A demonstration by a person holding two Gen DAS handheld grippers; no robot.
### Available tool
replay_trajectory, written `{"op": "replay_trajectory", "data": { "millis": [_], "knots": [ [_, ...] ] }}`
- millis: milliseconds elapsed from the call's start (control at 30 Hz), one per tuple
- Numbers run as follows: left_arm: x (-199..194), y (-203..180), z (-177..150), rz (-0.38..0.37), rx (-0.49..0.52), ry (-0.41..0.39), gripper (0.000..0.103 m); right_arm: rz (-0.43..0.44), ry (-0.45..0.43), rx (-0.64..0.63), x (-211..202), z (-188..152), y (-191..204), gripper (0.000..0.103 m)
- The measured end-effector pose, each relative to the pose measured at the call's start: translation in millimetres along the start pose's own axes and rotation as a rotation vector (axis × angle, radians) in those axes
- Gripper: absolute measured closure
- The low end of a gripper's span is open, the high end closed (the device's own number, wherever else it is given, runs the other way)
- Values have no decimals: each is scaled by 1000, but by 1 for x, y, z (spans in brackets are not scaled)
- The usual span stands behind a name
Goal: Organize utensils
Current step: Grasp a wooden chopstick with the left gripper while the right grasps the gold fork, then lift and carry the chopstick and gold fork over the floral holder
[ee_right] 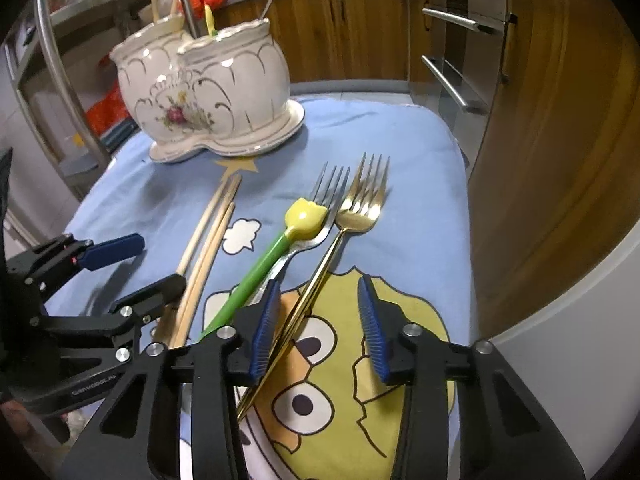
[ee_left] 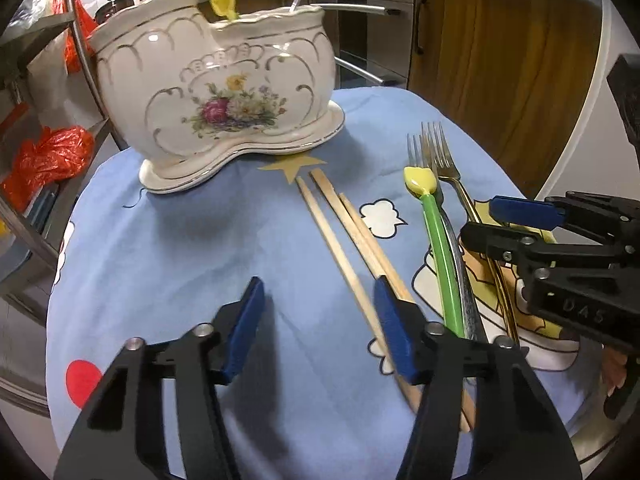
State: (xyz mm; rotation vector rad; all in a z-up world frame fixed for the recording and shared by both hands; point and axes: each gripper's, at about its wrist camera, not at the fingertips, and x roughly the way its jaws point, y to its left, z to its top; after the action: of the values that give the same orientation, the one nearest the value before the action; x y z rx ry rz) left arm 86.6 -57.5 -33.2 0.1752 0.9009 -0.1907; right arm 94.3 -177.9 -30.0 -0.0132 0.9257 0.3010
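Blue cartoon cloth (ee_right: 420, 184), wooden cabinets (ee_right: 560, 160)

A table covered with a light blue cartoon-print cloth (ee_right: 420, 168) carries everything. Toward its far edge stands a white porcelain utensil holder (ee_left: 216, 92) with gold trim and a painted flower bouquet, resting on its own matching base. Just in front of the holder, three wooden chopsticks (ee_right: 208, 236) lie close together on the cloth, their tips near a yellow star printed below the holder's base. To the right of the chopsticks lies a green-handled utensil with a yellow tulip-shaped head (ee_right: 280, 248), its head resting on a silver fork (ee_right: 330, 196). Right of that fork lies a gold fork (ee_right: 362, 208), its handle crossing a large yellow cartoon face on the cloth.
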Motion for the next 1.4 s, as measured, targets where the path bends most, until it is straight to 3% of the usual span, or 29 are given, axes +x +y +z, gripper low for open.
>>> {"op": "replay_trajectory", "data": {
  "millis": [233,267,300,333,700,833,1167,1400],
  "knots": [
    [11,-5,17,5,1,1,77,-58,-5,-21,12,12,3,75],
    [12,-6,18,5,8,0,80,-61,-9,-32,13,13,5,79],
    [13,-6,17,8,20,-1,91,-55,-12,-37,13,13,5,83],
    [13,-6,16,11,38,-3,93,-52,-14,-39,12,12,5,85],
    [-10,18,-6,-59,131,48,97,-6,22,-41,-3,0,-2,92],
    [-13,31,-12,-83,93,51,97,1,27,-35,-1,-1,-2,90],
    [-3,10,-3,-9,125,5,97,-8,-10,-19,1,0,-6,94],
    [-24,18,-8,-19,100,-59,97,-11,-98,18,-20,5,-17,97]
  ]
}}
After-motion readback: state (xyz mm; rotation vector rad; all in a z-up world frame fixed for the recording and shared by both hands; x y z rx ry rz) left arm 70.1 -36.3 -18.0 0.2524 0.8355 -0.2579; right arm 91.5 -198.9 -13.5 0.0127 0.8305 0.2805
